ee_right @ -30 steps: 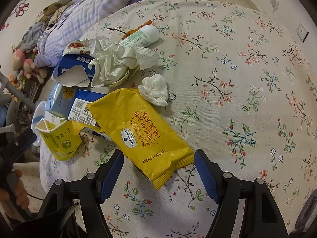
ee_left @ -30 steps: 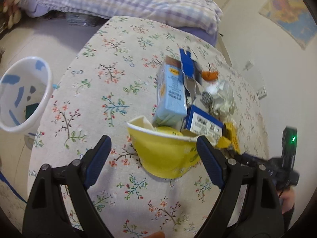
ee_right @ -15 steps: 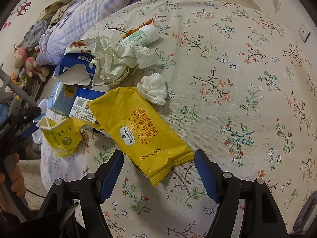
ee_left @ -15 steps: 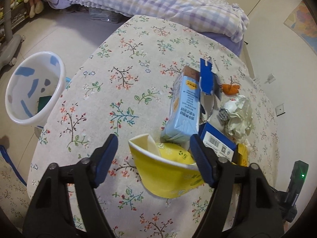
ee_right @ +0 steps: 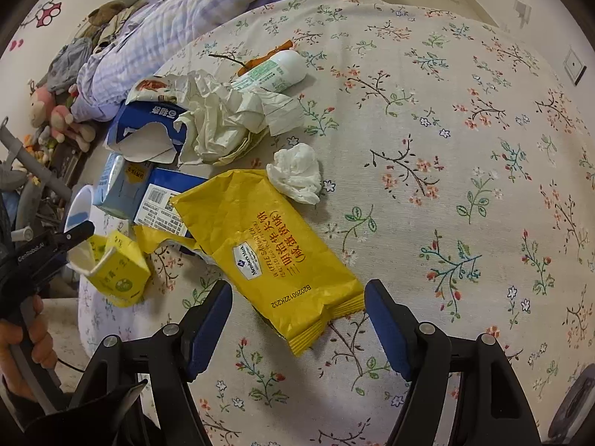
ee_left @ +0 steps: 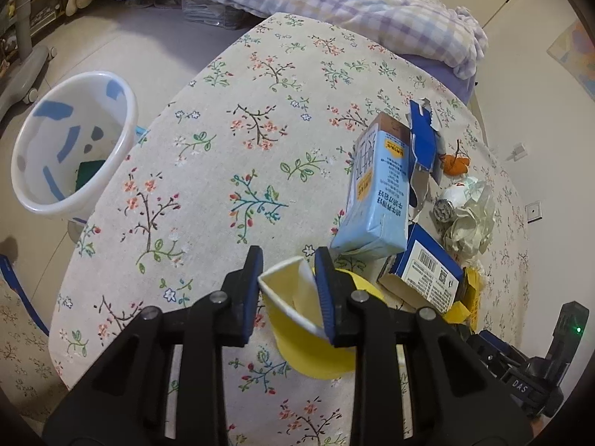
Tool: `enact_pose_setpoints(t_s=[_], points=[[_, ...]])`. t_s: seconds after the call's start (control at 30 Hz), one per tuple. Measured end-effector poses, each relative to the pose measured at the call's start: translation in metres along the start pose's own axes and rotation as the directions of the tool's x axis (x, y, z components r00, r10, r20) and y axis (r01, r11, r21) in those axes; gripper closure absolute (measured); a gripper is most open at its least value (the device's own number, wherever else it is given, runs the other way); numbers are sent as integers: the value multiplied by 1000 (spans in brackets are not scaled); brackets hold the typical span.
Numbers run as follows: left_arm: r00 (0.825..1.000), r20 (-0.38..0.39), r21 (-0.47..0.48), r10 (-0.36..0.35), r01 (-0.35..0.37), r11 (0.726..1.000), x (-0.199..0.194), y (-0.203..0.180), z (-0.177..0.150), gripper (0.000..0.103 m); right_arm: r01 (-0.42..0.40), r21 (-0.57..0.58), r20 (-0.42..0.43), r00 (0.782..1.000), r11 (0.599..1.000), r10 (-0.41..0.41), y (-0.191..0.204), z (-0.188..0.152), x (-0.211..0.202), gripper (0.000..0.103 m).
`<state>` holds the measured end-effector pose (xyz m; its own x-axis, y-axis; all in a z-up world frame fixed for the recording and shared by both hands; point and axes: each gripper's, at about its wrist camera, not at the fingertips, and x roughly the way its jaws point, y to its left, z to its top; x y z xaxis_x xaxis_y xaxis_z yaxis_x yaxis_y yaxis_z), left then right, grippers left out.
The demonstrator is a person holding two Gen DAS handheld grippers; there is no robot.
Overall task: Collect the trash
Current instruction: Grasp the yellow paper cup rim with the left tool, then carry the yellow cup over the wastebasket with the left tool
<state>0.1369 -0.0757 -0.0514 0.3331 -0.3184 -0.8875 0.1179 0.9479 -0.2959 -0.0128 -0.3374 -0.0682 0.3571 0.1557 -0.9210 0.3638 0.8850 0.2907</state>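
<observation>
My left gripper point(ee_left: 288, 290) is pinched narrow on the rim of the crushed yellow paper cup point(ee_left: 308, 334) at lower centre. My right gripper point(ee_right: 297, 319) is spread wide, its jaws flanking the near end of the yellow snack wrapper point(ee_right: 271, 249). Farther off, the white plastic bin point(ee_left: 74, 141) stands at the left.

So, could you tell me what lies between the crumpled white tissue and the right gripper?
The yellow snack wrapper lies flat between the white tissue and the open right gripper, seen in the right wrist view.
</observation>
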Motion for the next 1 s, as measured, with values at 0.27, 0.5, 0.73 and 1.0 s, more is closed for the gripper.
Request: enact_pose_setpoints(t_s=[0.27,0.5,0.73,1.0], points=[[1000,24,58,-10,9,998,-11,-2,0,76,52,-41,-14,999,998,-53,8,1,16,28],[999,34,71,-13,10,997,-18,2,-2,76,96,-98,10,995,991,-96,21,4,21,36],[998,64,70,-14,9,997,-27,8,0,76,37,-86,7,999,996,-36,22,2,10,54],[993,114,78,-6,-3,997,-41,15,2,76,1,-71,56,998,997,3,21,-1,-15,56]])
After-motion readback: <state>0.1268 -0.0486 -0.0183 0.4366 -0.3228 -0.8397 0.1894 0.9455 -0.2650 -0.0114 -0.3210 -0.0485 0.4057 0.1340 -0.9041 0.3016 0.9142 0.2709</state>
